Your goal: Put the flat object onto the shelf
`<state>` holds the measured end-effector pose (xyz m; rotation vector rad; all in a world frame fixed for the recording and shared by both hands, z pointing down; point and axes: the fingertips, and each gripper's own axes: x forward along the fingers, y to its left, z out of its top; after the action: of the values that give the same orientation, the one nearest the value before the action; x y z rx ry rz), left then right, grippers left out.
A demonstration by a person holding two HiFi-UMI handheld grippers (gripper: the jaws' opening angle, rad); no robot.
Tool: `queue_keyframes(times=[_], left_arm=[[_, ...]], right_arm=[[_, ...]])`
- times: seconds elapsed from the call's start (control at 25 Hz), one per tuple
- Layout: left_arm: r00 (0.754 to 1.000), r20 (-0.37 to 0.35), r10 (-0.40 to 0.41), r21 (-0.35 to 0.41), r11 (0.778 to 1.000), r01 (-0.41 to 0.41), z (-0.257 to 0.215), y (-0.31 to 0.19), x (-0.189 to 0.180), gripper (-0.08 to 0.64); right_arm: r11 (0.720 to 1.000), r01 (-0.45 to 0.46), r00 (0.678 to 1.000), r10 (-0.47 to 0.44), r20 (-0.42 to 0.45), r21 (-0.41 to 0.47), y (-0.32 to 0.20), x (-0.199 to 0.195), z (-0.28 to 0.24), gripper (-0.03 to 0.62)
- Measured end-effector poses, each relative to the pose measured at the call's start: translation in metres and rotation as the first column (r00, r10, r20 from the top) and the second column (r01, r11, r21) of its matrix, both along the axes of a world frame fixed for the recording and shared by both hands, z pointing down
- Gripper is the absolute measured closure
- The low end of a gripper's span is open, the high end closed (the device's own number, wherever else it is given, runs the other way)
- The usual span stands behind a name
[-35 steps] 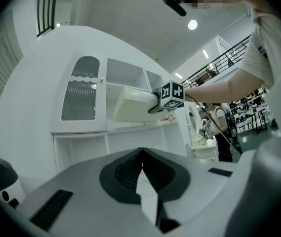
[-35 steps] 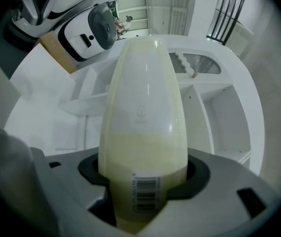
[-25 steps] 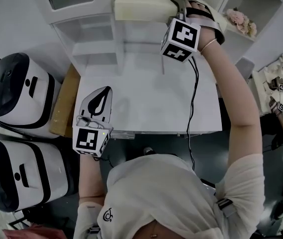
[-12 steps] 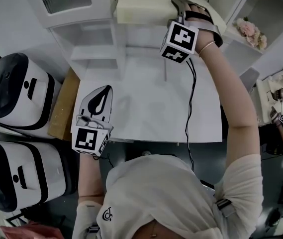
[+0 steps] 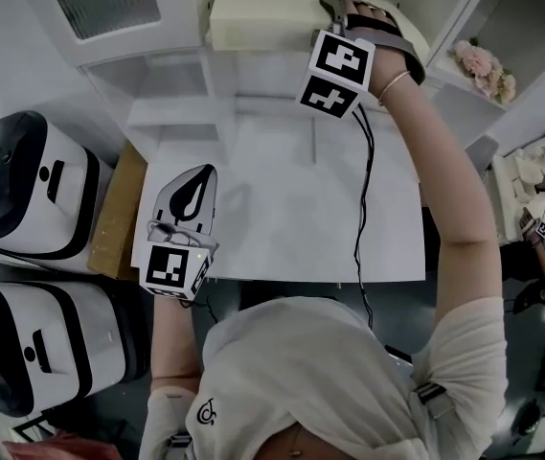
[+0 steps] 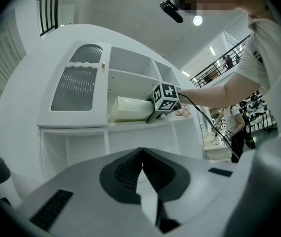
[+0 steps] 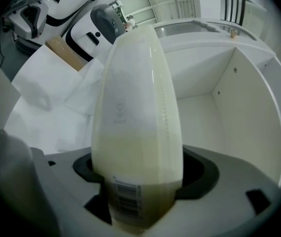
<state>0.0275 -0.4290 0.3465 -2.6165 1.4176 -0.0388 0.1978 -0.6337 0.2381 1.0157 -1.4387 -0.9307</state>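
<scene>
Stiffness and low weight are expected of the flat object (image 7: 135,107), a cream box with smooth, probably slick faces. It is best taken at its short barcoded end, across the thin dimension. It is laid flat on the shelf (image 6: 130,126), in the open compartment beside the slatted door (image 6: 78,85). Its long axis is level, run along the shelf and pointed away from the right gripper (image 5: 328,12). That gripper's jaws have just been opening, with the box between them and the pads seemingly clear. The left gripper (image 5: 198,172) is clenched on nothing.

Large lab-like hall: mezzanine railing (image 6: 219,65), white shelf unit (image 6: 130,80), 2 bulky white machines (image 5: 23,190).
</scene>
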Motion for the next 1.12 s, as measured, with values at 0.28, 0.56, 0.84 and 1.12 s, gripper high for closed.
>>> queue_keyframes(times=[0.28, 0.56, 0.84, 1.12], left_arm=[[1.000, -0.005, -0.006, -0.011, 1.000, 0.006, 0.002, -0.007, 0.003, 0.546], [1.000, -0.003, -0.027, -0.020, 0.999, 0.027, 0.007, -0.006, -0.003, 0.546], [0.998, 0.000, -0.067, -0.047, 0.997, 0.067, 0.014, -0.008, -0.015, 0.546], [0.998, 0.016, -0.064, -0.062, 0.996, 0.065, 0.021, -0.007, -0.014, 0.546]], right_arm=[[0.986, 0.060, 0.994, -0.046, 0.095, -0.156, 0.009, -0.012, 0.014, 0.137], [0.994, 0.042, 0.996, -0.033, 0.084, -0.102, -0.016, -0.015, 0.013, 0.124], [0.996, 0.017, 0.999, -0.015, 0.031, -0.086, -0.041, -0.014, 0.018, 0.094], [0.995, -0.004, 1.000, 0.003, -0.003, -0.097, -0.052, -0.018, 0.025, 0.048]])
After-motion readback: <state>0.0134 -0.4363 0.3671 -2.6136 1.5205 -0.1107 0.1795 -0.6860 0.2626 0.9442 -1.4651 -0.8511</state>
